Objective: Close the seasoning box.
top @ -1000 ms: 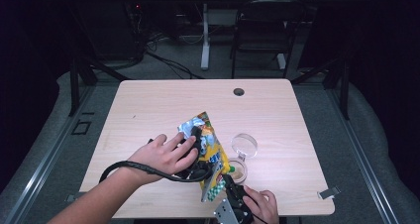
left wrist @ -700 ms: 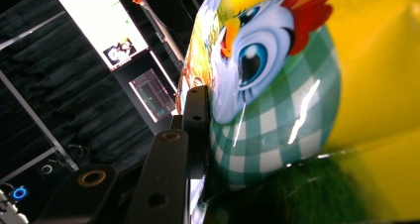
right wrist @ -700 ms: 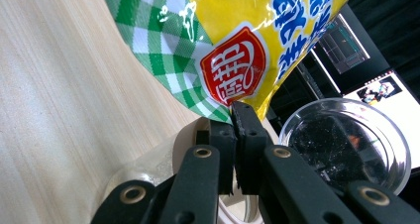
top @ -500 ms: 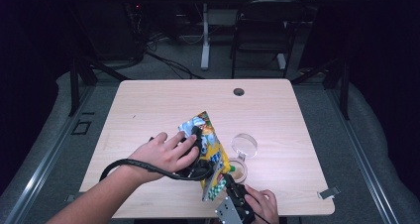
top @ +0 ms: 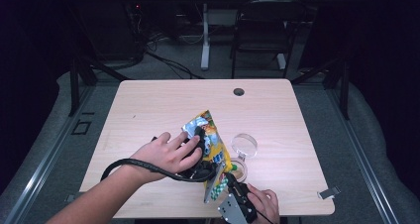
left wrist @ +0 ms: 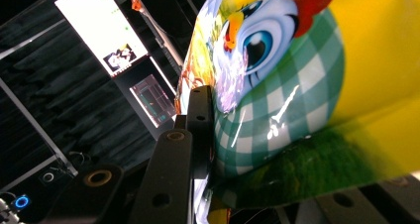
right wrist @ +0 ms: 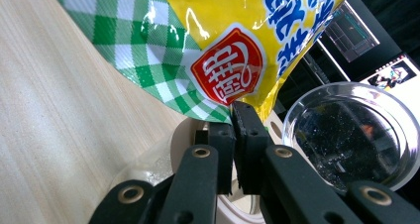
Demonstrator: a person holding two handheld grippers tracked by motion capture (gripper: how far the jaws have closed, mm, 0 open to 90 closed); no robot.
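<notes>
Snack bag [top: 210, 144], yellow with green check and a cartoon chick, is held lifted over the light wood table [top: 163, 105], lower centre of the high view, tilted with its silver torn top toward the upper left and its lower corner pointing down toward the bottom edge

Left gripper [top: 200, 135] is seen mid-frame in the high view under the person's left hand [top: 168, 154]; black cable is looped from it toward the lower left. In the left gripper view one black jaw is pressed flat against the bag [left wrist: 297, 85] at centre; the other jaw is hidden behind the foil, and the bag is taken as clamped between them. Jaws have just been closing further, with the bag between them

Right gripper [top: 229, 177] is seen at bottom centre of the high view, with the right hand [top: 262, 204] at the bottom edge. In the right gripper view its jaws [right wrist: 233, 135] are pinched together on the bag's bottom seam [right wrist: 223, 75], at centre frame

Clear glass bowl [top: 244, 145] is sat on the table just right of the bag; it is also seen at the right of the right gripper view [right wrist: 351, 135]. A small round wooden dish [top: 238, 168] is seen just below the bowl, right under the bag's lower corner; contact with the bag cannot be told
</notes>
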